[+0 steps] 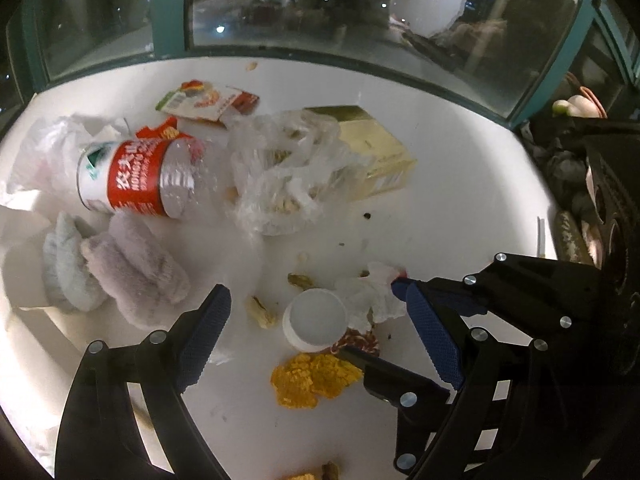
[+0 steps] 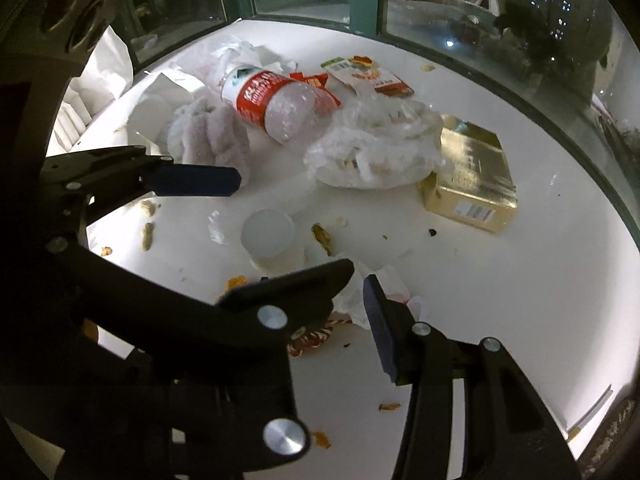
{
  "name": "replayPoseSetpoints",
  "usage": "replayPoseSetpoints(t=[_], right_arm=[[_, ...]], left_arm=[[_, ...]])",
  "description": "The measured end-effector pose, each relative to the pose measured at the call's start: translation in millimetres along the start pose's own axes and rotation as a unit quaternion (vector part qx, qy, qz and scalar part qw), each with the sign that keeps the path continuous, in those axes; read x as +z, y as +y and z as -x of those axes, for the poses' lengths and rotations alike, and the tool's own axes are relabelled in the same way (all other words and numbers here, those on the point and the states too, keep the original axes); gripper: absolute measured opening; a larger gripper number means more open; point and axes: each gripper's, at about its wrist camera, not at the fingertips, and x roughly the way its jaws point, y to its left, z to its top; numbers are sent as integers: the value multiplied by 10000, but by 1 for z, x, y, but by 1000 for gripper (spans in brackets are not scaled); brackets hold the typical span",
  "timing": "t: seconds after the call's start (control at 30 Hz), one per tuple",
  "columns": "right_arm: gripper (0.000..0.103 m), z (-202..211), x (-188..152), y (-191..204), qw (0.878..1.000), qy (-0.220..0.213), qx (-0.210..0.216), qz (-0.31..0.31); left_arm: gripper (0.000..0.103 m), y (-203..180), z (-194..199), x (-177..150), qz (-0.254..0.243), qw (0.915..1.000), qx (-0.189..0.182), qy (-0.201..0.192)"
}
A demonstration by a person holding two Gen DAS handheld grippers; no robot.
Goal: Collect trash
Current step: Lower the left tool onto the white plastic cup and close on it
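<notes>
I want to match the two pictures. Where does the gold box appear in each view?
Left wrist view: the gold box lies upper right of centre, partly behind the clear plastic bag.
Right wrist view: the gold box lies at the right, beside that bag.
Shared landmark: the water bottle with the red label.

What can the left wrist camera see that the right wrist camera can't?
Only the left wrist view shows the big crumbly yellow snack piece plainly. Only the right wrist view shows the barcode on the gold box and two peanuts beside the left gripper's fingers. Both show the water bottle, the bag of peanuts and the white cup.
</notes>
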Motion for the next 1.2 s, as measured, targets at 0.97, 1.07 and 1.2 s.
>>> replayPoseSetpoints(t=[0.97,1.07,1.2], right_arm=[[11,-28,-6,-12,9993,137,258,227],[11,-27,-5,-12,9995,136,208,216],[10,-19,-3,-17,9998,122,110,123]], left_arm=[[30,16,-35,-8,152,9984,-392,371],[30,13,-28,-6,133,9986,-417,294],[30,11,-16,1,77,9993,-347,140]])
